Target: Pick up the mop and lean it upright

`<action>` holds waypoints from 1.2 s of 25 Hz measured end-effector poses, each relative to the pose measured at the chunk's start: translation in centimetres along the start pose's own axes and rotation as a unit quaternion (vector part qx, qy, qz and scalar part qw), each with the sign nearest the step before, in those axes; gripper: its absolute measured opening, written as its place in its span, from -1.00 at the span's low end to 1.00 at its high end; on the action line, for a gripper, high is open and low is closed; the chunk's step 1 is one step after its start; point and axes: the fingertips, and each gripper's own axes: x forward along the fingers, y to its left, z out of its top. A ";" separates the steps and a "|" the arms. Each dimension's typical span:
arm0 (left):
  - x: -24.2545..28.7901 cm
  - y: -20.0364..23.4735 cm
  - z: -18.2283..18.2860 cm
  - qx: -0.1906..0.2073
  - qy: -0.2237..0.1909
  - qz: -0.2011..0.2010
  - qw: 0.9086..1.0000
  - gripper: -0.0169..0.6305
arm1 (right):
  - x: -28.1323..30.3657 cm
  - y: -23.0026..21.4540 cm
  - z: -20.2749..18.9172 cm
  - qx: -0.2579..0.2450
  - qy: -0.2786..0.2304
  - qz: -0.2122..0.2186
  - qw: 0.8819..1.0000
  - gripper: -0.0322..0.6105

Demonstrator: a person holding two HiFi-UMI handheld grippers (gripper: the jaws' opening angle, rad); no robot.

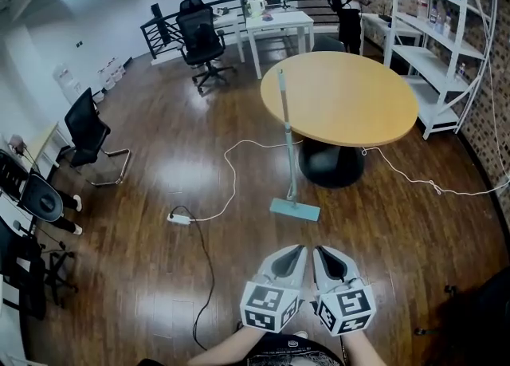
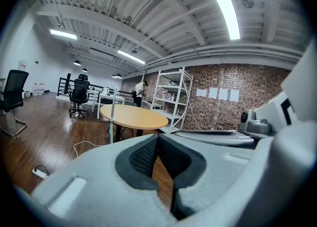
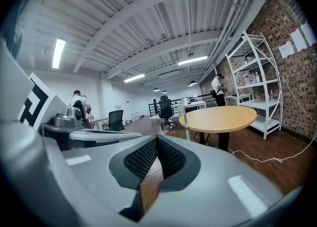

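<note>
The mop [image 1: 288, 145] stands upright on the wooden floor, its pale green handle leaning against the edge of the round wooden table [image 1: 351, 97] and its flat head [image 1: 295, 210] on the floor. The handle also shows in the left gripper view [image 2: 112, 122] and the right gripper view [image 3: 185, 117]. My left gripper [image 1: 296, 253] and right gripper [image 1: 320, 253] are held side by side close to my body, well short of the mop head. Both are shut with nothing between the pads [image 2: 148, 154] [image 3: 146, 157].
A white cable [image 1: 231, 169] with a power strip [image 1: 179, 218] runs across the floor left of the mop. Office chairs [image 1: 201, 41] [image 1: 89, 135], a white desk [image 1: 275, 25] and white shelving [image 1: 438, 45] stand around. A person [image 1: 348, 5] stands at the back.
</note>
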 end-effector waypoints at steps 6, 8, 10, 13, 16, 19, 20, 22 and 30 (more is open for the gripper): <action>3.4 4.8 2.8 0.002 -0.013 0.011 1.000 -0.94 | 5.8 -0.7 2.2 -0.020 -0.003 0.008 1.000 -0.90; 4.9 6.7 4.0 0.004 -0.013 0.010 1.000 -0.94 | 8.3 -1.1 3.0 -0.023 -0.002 0.006 1.000 -0.90; 6.3 8.9 5.2 0.002 -0.011 0.007 1.000 -0.94 | 11.0 -1.6 3.9 -0.022 0.002 0.002 1.000 -0.90; 8.7 11.5 6.7 -0.001 -0.008 -0.002 1.000 -0.94 | 14.9 -2.4 5.3 -0.021 0.005 -0.003 1.000 -0.90; 10.5 14.4 8.1 -0.006 -0.010 -0.010 1.000 -0.94 | 18.7 -2.5 6.3 -0.024 0.008 -0.007 1.000 -0.89; 11.8 17.2 9.6 -0.012 -0.015 -0.014 1.000 -0.94 | 22.2 -2.7 7.3 -0.027 0.013 -0.011 0.999 -0.86; 12.1 18.0 10.1 -0.012 -0.017 -0.015 1.000 -0.94 | 23.3 -2.8 7.6 -0.029 0.014 -0.012 0.999 -0.83; 13.0 19.6 10.7 -0.011 -0.018 -0.017 1.000 -0.94 | 25.3 -3.1 8.1 -0.033 0.015 -0.016 0.999 -0.79; 16.3 24.2 11.8 -0.023 -0.019 -0.010 0.999 -0.94 | 31.9 -6.2 9.2 -0.031 0.015 -0.027 0.999 -0.69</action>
